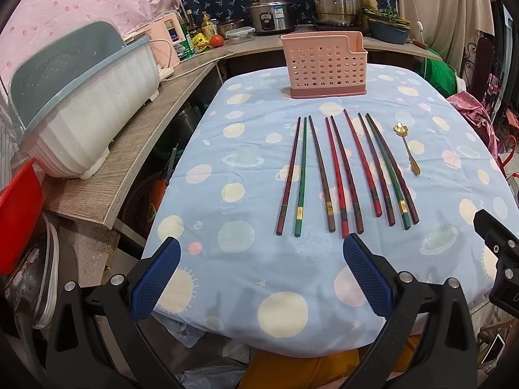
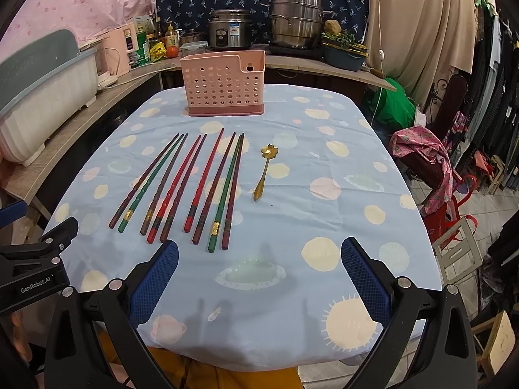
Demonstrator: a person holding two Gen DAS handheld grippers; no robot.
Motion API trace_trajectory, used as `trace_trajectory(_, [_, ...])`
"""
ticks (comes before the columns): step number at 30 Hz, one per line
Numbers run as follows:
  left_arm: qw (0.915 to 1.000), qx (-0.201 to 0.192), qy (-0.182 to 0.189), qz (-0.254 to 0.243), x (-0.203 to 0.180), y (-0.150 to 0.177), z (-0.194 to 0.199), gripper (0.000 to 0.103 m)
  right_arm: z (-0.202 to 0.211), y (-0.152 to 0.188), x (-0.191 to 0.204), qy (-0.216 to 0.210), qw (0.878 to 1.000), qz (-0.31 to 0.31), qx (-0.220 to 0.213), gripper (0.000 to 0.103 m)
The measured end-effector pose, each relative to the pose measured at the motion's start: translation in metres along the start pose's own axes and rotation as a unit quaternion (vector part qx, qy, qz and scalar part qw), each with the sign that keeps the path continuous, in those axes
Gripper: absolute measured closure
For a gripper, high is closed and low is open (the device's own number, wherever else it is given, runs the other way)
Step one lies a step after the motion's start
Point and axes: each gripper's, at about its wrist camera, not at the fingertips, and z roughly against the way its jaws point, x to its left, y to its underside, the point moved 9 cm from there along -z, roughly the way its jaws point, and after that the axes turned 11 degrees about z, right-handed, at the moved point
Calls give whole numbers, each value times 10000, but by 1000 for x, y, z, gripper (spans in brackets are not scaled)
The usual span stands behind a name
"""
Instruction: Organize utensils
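Nine chopsticks (image 1: 343, 175) lying flat in rough side-by-side row on tablecloth (red, green, brown shafts), tips pointing toward pink perforated holder (image 1: 324, 64) standing upright beyond. Gold flower-bowl spoon (image 1: 407, 149) lying just right of row.

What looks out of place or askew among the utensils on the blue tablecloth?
Nothing spilled or damaged. The nine lacquered wooden chopsticks lie in a rough row, and their near ends are uneven. The gold flower-bowl spoon lies apart to their right. The pink perforated plastic holder stands upright; no utensil shows above its rim.
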Motion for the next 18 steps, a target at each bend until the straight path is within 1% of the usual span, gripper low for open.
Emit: trace_trajectory(18, [10000, -11, -26, -24, -1, -1, -1, 7, 0, -2, 1, -36, 10000, -13, 7, 7])
